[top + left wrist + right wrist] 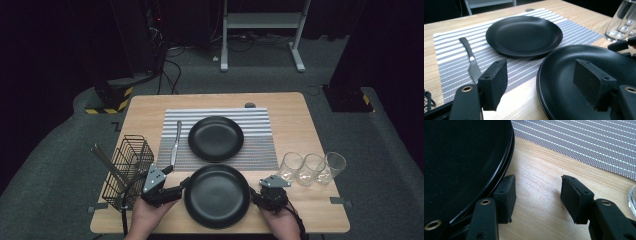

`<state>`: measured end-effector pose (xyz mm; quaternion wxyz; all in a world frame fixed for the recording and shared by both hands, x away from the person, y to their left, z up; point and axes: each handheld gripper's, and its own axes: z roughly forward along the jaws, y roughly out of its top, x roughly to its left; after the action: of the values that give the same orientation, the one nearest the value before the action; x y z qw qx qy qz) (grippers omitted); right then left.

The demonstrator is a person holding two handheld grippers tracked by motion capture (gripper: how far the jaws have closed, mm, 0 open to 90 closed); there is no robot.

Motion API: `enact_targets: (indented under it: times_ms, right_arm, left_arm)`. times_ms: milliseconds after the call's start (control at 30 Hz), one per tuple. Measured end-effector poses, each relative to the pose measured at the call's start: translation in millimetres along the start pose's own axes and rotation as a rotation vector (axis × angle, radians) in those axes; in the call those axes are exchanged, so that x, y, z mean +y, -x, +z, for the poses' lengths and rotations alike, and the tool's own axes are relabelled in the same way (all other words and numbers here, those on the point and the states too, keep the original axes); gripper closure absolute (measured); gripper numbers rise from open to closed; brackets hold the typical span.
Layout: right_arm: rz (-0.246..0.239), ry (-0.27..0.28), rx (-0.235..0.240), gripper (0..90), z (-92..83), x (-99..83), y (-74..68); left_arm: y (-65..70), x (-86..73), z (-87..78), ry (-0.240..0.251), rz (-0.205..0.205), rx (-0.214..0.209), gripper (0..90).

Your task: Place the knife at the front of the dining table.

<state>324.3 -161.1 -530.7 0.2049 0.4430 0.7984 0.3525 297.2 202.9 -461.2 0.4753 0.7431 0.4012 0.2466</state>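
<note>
Nearest me sits a round matte-black plate (217, 196) at the front edge of the light wooden bench (292, 125); its rim looks doubled in the right gripper view, so I judge two plates are stacked. My left claw (179, 189) gapes wide astride the plate's left rim, one pad above the dish, one outside. My right claw (254, 196) stands wide too, just beside the right rim, gripping nothing. I read this as flanking for a two-sided lift. Beyond, a second black plate (215, 138) rests on the grey striped woven placemat (260, 142), with a silver table knife (175, 143) beside it, its long axis running away from me, handle far.
</note>
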Motion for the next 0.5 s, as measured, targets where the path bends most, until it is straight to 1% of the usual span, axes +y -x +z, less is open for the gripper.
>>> enact_targets:
  times_ms: [133,233,300,333,367,500]
  right_arm:
    - [0.000,0.000,-0.001,45.7,-0.1,-0.1,-0.1]
    - [0.001,0.000,-0.001,45.7,-0.1,-0.1,-0.3]
    - [0.001,0.000,-0.001,45.6,-0.1,-0.1,-0.2]
    - [-0.001,0.001,-0.002,45.6,-0.1,-0.1,-0.2]
    - [-0.001,0.000,-0.002,45.6,-0.1,-0.1,-0.2]
    - [0.002,0.000,-0.002,45.5,-0.1,-0.1,-0.3]
  left_arm:
    - [-0.2,3.5,-5.0,0.009,0.007,-0.007,33.0]
    - [-2.2,6.1,-8.6,0.012,-0.018,-0.031,33.5]
    - [-2.5,7.0,-10.6,0.016,-0.021,-0.037,33.7]
    - [-1.5,8.1,-13.3,0.026,-0.002,-0.025,37.5]
    - [-0.9,9.1,-14.5,0.026,0.001,-0.019,37.5]
    - [-0.4,11.8,-17.3,0.028,-0.004,-0.012,35.2]
